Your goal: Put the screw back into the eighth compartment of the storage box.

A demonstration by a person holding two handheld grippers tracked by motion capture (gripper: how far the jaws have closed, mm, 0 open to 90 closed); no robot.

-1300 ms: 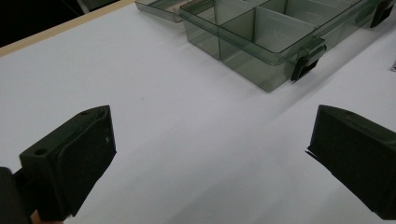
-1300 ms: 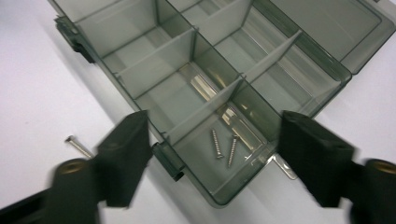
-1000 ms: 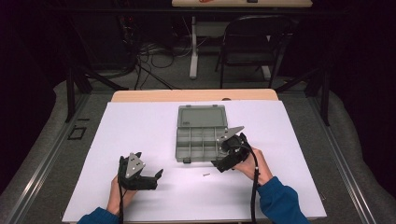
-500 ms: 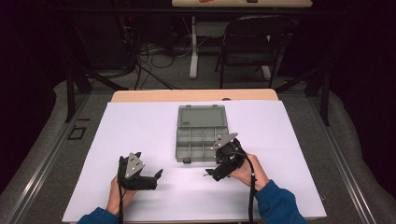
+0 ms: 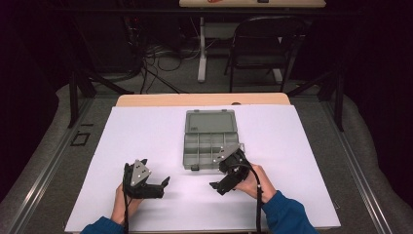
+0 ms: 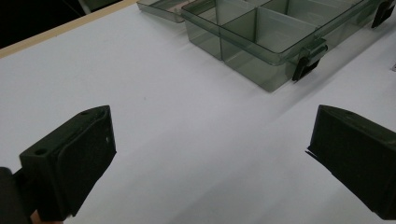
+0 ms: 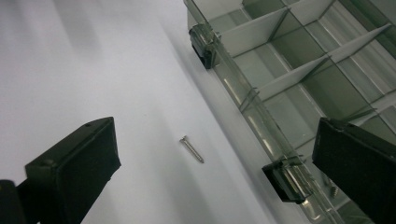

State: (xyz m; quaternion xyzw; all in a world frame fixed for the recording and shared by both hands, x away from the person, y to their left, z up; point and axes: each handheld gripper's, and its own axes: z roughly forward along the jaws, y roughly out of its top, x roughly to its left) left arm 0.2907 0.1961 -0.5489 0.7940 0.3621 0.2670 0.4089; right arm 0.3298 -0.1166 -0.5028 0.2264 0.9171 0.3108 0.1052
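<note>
Right tongs [image 7: 212, 154] spread wide over screw [image 7: 192, 149] lying on desk [image 5: 146, 131], just beside organizer box [image 5: 210, 141]. Left tongs [image 5: 163, 187] also released, nr left.

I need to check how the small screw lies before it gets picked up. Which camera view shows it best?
The right gripper view: the screw lies bare on the white table, between the open jaws and just beside the organizer box. In the high view I cannot make it out. The left gripper view looks at the box's other corner.
</note>
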